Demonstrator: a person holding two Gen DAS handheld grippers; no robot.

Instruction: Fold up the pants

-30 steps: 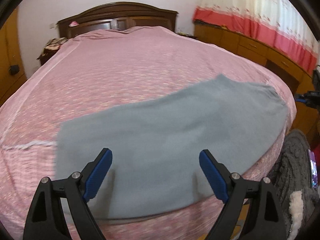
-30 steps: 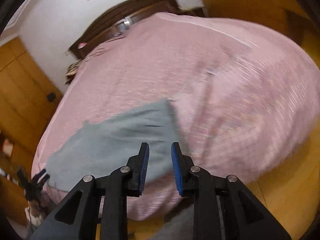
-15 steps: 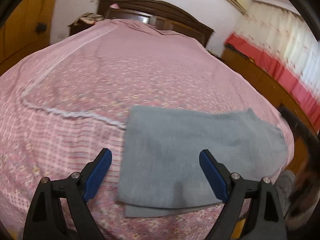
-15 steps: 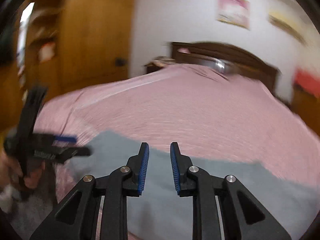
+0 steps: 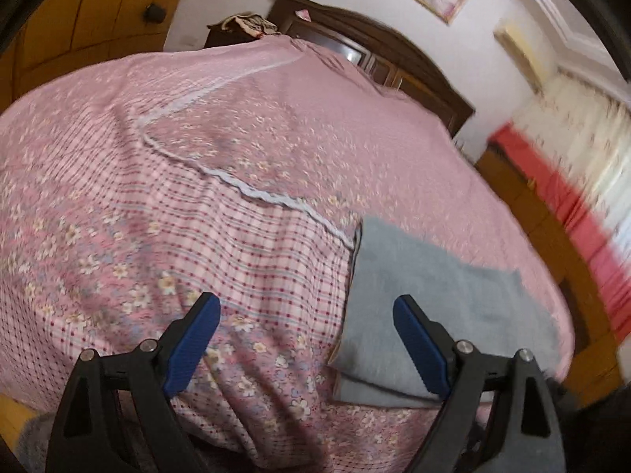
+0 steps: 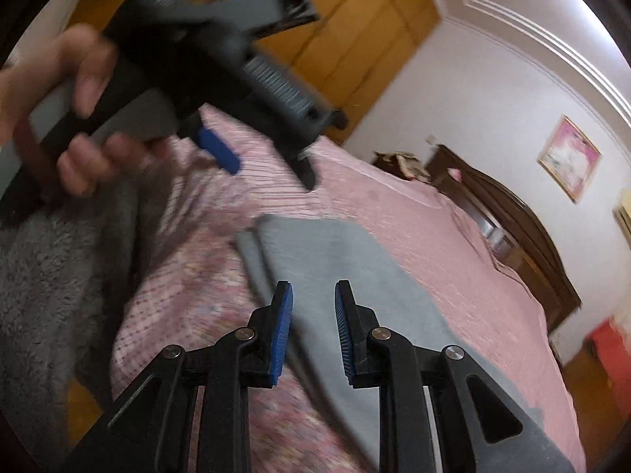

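The grey pants lie folded flat, in layers, near the front edge of the pink bed. My left gripper is open wide above that edge, its right finger over the pants' left end and its left finger over the bedspread. In the right wrist view the pants stretch away under my right gripper. Its jaws stand a narrow gap apart with nothing between them. A hand holds the left gripper at the upper left of that view, above the bedspread and left of the pants.
A dark wooden headboard stands at the far end of the bed. A wooden wardrobe is on the left, and a red and white curtain on the right. A grey fuzzy garment hangs beside the bed's near corner.
The left gripper has slid left along the bed's edge and rolled; the pants now sit at its right. The right gripper swung across to the pants. Neither gripper's jaws moved visibly.
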